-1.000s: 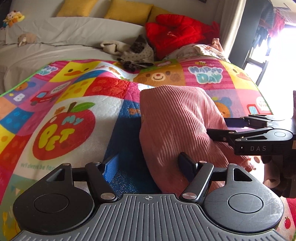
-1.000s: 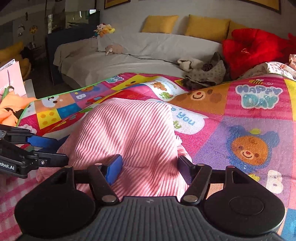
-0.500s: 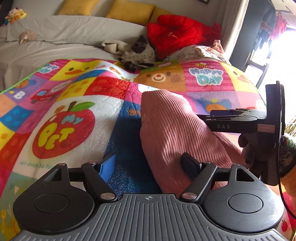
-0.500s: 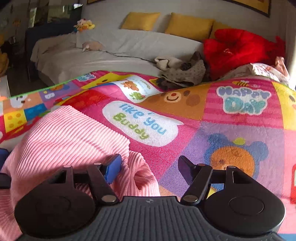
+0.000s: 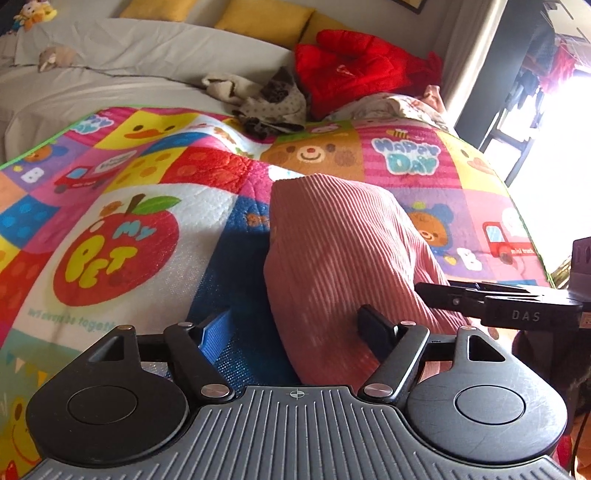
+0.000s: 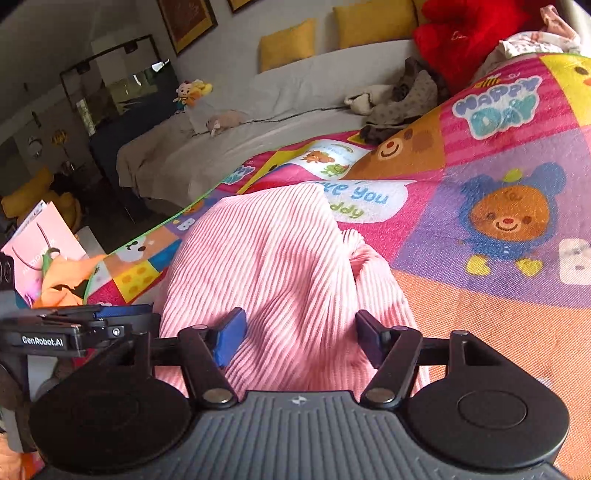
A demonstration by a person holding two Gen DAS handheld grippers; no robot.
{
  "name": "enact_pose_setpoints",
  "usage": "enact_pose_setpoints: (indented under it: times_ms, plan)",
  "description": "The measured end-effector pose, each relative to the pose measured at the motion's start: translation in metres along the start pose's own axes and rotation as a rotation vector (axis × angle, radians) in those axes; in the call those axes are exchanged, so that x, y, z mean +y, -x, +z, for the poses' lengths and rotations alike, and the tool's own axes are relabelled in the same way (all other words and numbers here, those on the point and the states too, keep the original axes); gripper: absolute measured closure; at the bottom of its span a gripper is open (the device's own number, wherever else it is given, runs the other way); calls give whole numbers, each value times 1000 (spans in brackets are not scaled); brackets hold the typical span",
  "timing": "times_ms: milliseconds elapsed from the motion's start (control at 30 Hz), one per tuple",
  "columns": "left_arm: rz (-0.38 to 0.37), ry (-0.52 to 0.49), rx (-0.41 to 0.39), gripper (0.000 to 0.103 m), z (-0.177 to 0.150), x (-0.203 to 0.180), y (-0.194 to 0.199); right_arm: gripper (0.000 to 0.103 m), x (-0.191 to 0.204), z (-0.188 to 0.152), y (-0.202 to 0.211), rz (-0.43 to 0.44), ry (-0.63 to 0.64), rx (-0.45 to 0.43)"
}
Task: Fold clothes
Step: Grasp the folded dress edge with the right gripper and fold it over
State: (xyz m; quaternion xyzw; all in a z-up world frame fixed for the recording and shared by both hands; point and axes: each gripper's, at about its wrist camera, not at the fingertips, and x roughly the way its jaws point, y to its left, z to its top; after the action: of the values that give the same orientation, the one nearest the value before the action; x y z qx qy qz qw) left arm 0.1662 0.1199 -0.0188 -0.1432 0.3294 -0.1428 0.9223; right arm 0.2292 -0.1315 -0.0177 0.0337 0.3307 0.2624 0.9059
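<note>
**Mid-fold: pink garment bunched, both tongs spread and holding nothing**

Left tongs (image 5: 295, 328): fingers apart, nothing pinched. Right finger sits against the near left flank of the pink ribbed garment (image 5: 343, 258); left finger is over bare play mat (image 5: 110, 206).

Right tongs (image 6: 299, 339): also spread wide, straddling the garment's (image 6: 273, 266) near end, cloth between the fingers but not clamped. The other tool shows side-on in each view, just beside the near corners of the cloth.

Garment lies near the front edge of the mat on the bed, humped rather than flat, with a loose flap on its right side.

Judgement: between folds, regrip stage. Next move needs each tool to close on a near corner or hem, then carry it over toward the far edge and flatten.

Far end: a heap of other clothes (image 5: 273, 107), red jacket (image 5: 354, 70), yellow cushions (image 5: 266, 18).
</note>
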Motion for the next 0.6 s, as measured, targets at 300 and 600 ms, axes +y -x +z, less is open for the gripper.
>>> enact_pose_setpoints:
  times_ms: [300,600]
  plan:
    - [-19,-48,-3,16,11,-25,-9,97,-3,12,2,-222,151,17]
    - [-17,-107,35,21,-2,-41,-25,93,-10,15,12,-231,177,-13]
